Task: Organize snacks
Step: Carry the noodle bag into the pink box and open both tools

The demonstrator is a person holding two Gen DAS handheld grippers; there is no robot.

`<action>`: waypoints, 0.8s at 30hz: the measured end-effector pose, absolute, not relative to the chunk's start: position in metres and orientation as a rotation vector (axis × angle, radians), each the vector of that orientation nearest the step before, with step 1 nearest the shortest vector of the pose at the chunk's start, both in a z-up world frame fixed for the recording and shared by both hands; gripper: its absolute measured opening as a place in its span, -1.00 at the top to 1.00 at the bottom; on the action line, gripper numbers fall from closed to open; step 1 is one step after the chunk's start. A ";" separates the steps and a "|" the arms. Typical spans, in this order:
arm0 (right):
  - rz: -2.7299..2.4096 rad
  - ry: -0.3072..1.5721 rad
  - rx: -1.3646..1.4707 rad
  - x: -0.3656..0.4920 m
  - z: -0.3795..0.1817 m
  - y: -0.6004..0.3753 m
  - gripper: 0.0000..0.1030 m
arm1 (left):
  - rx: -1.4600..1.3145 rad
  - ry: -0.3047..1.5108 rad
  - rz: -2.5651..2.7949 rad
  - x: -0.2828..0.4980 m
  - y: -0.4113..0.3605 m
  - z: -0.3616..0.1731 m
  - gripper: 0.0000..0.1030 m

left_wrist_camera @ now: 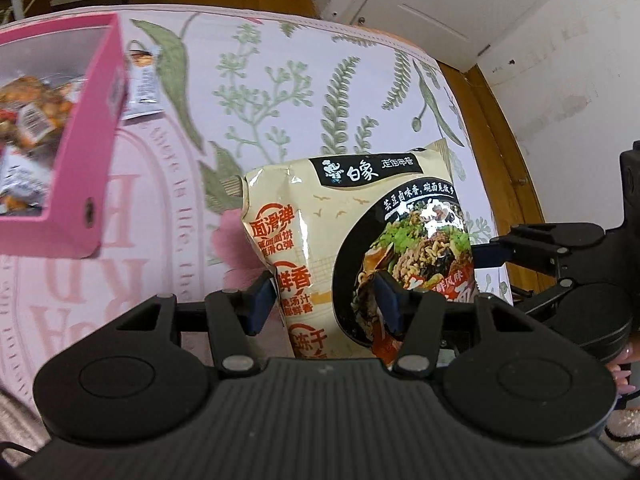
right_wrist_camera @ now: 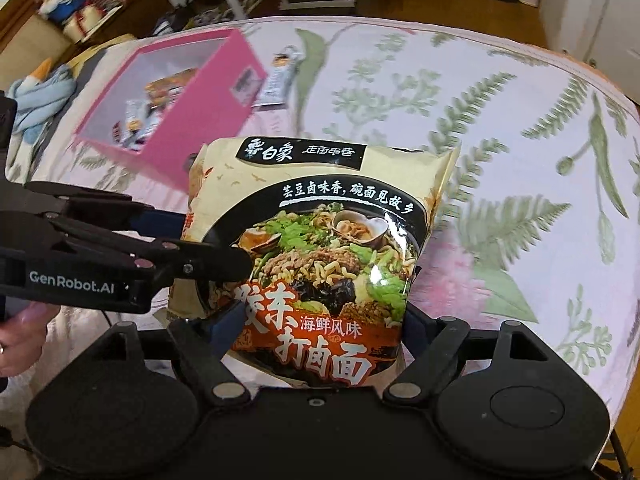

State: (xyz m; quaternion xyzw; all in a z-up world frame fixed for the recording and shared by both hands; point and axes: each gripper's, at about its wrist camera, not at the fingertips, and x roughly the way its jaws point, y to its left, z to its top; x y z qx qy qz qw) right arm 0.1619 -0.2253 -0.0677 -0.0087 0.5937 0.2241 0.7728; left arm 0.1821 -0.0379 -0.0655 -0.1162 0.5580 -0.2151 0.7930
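Glossy noodle packet [right_wrist_camera: 320,264] is held clamped in both the left gripper [left_wrist_camera: 324,296] and right gripper [right_wrist_camera: 320,328] jaws, with the pink box [right_wrist_camera: 176,112] lying beyond-left of it.

Probably a home bedroom — floral bedspread [right_wrist_camera: 500,128], wooden floor [left_wrist_camera: 508,152], white panelled door [left_wrist_camera: 452,4].

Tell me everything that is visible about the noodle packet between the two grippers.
The noodle packet is a glossy beige plastic bag, puffed and creased, printed with a black bowl of seafood noodles, a black brand band and red lettering. It is held tilted, above the floral cloth. The left gripper clamps one side; the right gripper's blue pads press its lower edges. The pink box stands behind it, apart.
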 end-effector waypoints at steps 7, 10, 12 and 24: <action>0.604 1.233 -0.051 0.160 -0.054 -0.191 -0.43 | -0.305 1.138 -0.380 0.169 0.015 -0.047 -0.01; 0.648 1.191 -0.019 0.168 -0.046 -0.177 -0.25 | -0.296 1.097 -0.338 0.167 0.040 -0.037 -0.01; 0.680 1.150 -0.005 0.174 -0.040 -0.163 -0.18 | -0.282 1.054 -0.309 0.168 0.059 -0.027 -0.01; 0.802 1.022 0.088 0.243 -0.039 -0.049 -0.16 | -0.202 0.931 -0.086 0.217 0.166 0.001 -0.02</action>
